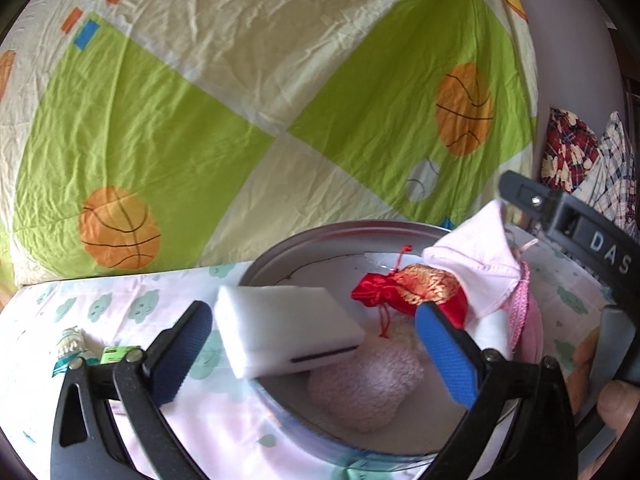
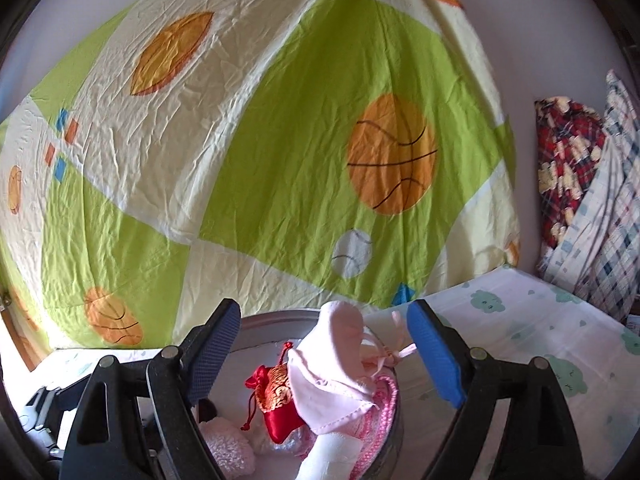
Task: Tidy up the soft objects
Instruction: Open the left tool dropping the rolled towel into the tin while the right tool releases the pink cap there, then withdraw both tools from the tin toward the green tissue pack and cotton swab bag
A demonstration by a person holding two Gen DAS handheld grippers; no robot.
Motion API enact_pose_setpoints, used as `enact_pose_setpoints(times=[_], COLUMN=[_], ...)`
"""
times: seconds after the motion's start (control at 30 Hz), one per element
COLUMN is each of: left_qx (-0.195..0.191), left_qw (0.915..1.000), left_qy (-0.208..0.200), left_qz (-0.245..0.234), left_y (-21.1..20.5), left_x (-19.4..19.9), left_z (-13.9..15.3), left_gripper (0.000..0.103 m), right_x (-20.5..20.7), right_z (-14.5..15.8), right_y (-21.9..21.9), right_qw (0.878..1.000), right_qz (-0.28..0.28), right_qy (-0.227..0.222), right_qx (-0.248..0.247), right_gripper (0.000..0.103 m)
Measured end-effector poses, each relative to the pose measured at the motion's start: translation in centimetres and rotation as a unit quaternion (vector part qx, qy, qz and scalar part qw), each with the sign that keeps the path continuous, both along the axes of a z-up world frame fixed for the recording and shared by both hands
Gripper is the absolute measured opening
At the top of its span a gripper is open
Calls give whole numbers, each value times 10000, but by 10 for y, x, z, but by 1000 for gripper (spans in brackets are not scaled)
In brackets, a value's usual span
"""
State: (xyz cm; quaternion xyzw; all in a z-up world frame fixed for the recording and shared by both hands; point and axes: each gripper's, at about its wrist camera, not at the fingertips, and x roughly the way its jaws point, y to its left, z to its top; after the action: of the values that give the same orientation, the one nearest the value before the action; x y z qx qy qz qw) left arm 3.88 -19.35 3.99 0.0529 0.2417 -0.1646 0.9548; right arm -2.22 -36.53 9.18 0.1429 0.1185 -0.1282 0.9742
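Observation:
A round metal tin (image 1: 304, 240) stands on the cloud-print cloth. It holds a red and gold pouch (image 1: 424, 288), a pink fluffy item (image 1: 368, 384), a pale pink cloth (image 1: 476, 264) and a pink knitted piece (image 1: 520, 316). A white sponge block (image 1: 288, 328) rests tilted on the tin's near-left rim. My left gripper (image 1: 316, 344) is open, its fingers on either side of the sponge and not touching it. My right gripper (image 2: 324, 352) is open over the tin (image 2: 272, 324), above the pink cloth (image 2: 340, 364) and the pouch (image 2: 280, 400).
A green and cream basketball-print sheet (image 1: 240, 100) hangs behind the table. Plaid fabrics (image 2: 580, 184) lean at the right. Small packets (image 1: 92, 352) lie on the cloud-print cloth (image 1: 120, 308) at the left. The cloth extends to the right (image 2: 520, 320).

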Motion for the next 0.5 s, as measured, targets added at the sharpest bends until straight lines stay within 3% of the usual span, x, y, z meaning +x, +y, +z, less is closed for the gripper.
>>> enact_pose_setpoints(times=[0.17,0.3,0.5], left_qx=[38,60,98], left_qw=[9990,9977,9959], left_qy=[-237,-375,-616], left_qz=[387,568,661], left_y=[22,35,49], left_x=[-5,-7,-12], left_z=[-2,-2,-3], left_gripper=[103,103,103], right_x=[-14,-30,-27], right_z=[2,2,-1], right_y=[12,26,41], right_qw=[9974,9899,9911], right_qz=[-386,-583,-363], right_qy=[-425,-1049,-902], right_qx=[-442,-757,-914], right_gripper=[87,88,88])
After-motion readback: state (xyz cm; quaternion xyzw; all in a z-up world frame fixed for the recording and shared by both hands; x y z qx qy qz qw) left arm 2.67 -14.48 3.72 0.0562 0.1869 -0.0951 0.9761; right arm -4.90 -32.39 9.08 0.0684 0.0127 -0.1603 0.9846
